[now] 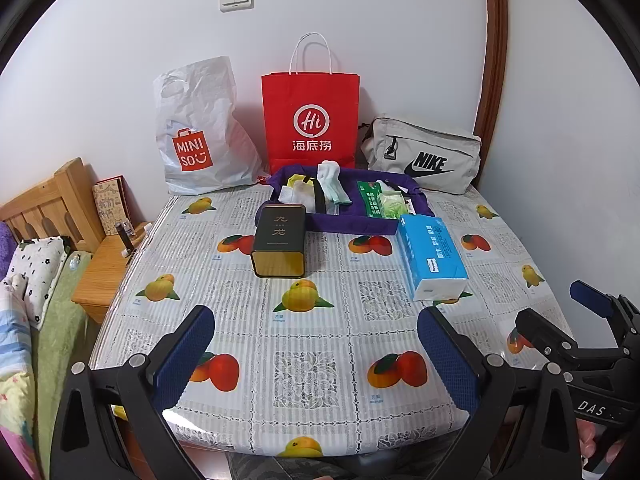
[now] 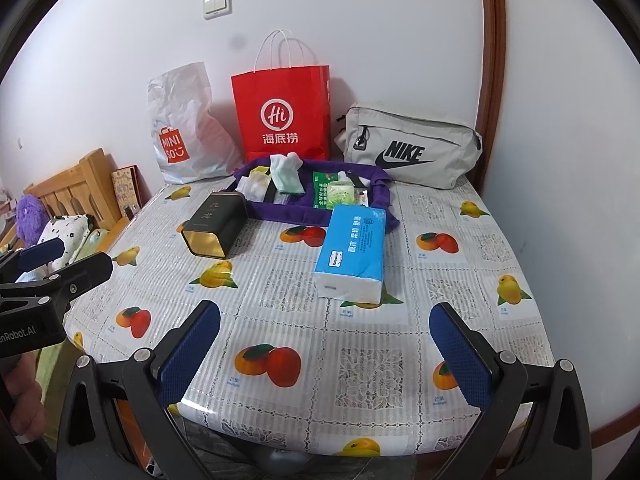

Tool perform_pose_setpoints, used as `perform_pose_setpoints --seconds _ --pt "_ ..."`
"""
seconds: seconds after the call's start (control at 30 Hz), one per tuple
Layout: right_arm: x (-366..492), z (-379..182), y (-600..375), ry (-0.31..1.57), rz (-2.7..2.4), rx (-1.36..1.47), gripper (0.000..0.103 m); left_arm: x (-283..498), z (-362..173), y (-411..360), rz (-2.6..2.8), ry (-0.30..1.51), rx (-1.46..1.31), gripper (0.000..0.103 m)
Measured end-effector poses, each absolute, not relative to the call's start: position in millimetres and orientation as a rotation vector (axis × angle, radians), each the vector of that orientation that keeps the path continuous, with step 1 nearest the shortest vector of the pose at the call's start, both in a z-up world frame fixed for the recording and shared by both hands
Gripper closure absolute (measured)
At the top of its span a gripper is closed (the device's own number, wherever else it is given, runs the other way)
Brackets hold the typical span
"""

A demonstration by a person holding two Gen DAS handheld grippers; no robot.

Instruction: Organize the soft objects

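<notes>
A purple fabric tray (image 1: pixel 344 226) (image 2: pixel 280 213) sits at the back of the table and holds white and mint socks (image 1: pixel 330 184) (image 2: pixel 286 174), a green packet (image 1: pixel 374 198) (image 2: pixel 322 190) and small wipe packs. In front of it lie a blue tissue pack (image 1: pixel 432 254) (image 2: pixel 352 248) and a dark tea tin (image 1: pixel 280 240) (image 2: pixel 214 226) on its side. My left gripper (image 1: pixel 316 360) is open at the near table edge, with nothing between its fingers. My right gripper (image 2: pixel 326 356) is open too, hovering near the front edge.
Against the wall stand a white plastic bag (image 1: pixel 196 132) (image 2: pixel 184 128), a red paper bag (image 1: pixel 310 120) (image 2: pixel 282 114) and a grey Nike pouch (image 1: pixel 424 156) (image 2: pixel 412 146). A wooden nightstand (image 1: pixel 108 268) and a bed with a pillow (image 1: pixel 36 272) are left of the table (image 1: pixel 312 320).
</notes>
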State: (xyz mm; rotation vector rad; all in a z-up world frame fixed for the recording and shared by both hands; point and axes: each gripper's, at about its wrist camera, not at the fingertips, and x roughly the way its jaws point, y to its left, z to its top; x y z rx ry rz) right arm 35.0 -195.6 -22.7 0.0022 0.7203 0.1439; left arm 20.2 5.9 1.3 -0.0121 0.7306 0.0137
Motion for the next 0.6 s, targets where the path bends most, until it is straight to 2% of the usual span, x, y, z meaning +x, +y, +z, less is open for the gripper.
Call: perform_pose_setpoints --seconds 0.6 --pt "33.6 -22.4 -194.8 0.716 0.142 0.001 0.0 20.1 2.9 7.0 0.014 0.729 -0.012 0.001"
